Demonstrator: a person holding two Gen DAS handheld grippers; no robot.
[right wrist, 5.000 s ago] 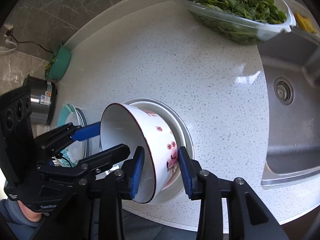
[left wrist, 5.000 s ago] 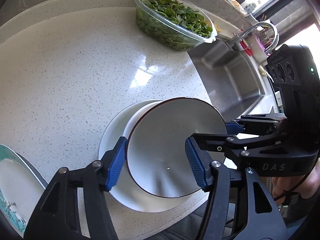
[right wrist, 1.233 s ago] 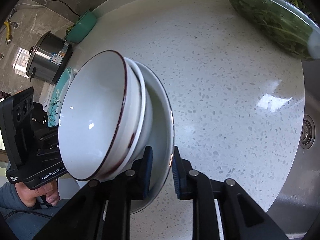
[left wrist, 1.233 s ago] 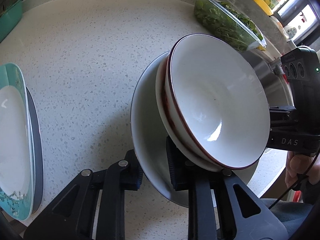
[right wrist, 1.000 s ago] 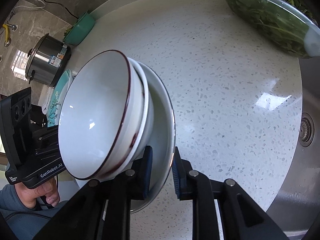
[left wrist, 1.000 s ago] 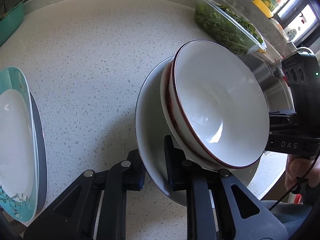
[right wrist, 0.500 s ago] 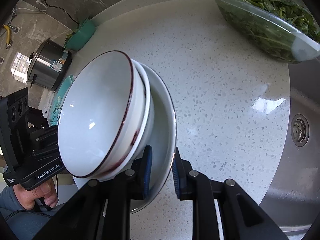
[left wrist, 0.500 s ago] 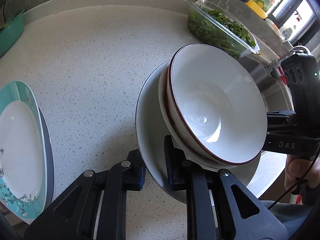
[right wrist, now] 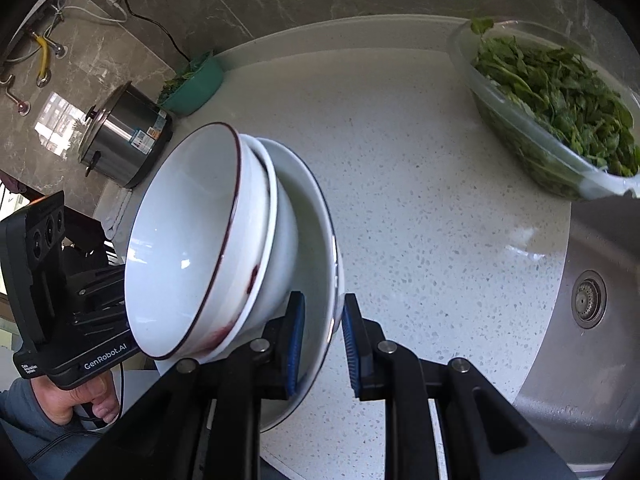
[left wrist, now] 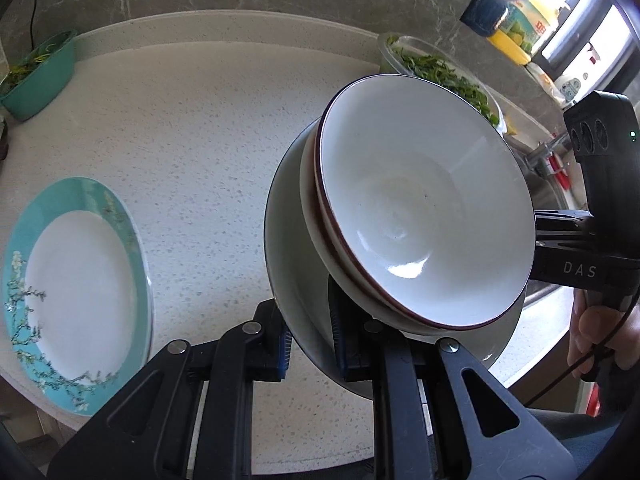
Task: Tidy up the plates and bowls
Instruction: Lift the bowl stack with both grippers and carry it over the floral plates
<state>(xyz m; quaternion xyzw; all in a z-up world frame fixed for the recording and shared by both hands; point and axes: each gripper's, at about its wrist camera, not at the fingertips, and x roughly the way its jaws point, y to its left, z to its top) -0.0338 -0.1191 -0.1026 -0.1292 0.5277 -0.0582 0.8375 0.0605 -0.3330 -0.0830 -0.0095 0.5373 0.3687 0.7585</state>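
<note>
Above the speckled tabletop [left wrist: 192,128], clear of it: white plate [left wrist: 288,248] carrying two nested bowls, upper one the red-rimmed bowl [left wrist: 420,216], lower one the white bowl [right wrist: 276,248]. Left tool [left wrist: 308,344] clamped on the plate's near rim, right tool [right wrist: 320,344] clamped on the opposite rim, jaws nearly closed on thin porcelain both sides. Likely destination: teal-rimmed plate [left wrist: 76,276] sitting at tabletop left, well apart from the stack. Keep both hands at matched height and speed, otherwise plate tips and bowls slide. Hold the stack level through the carry. No twisting of one tool against the other; rim grip is shallow. Lower straight down over the teal plate, centre first, then release both sides together. Stay wide of the glass dish of greens [right wrist: 552,104] and sink [right wrist: 592,304].
</note>
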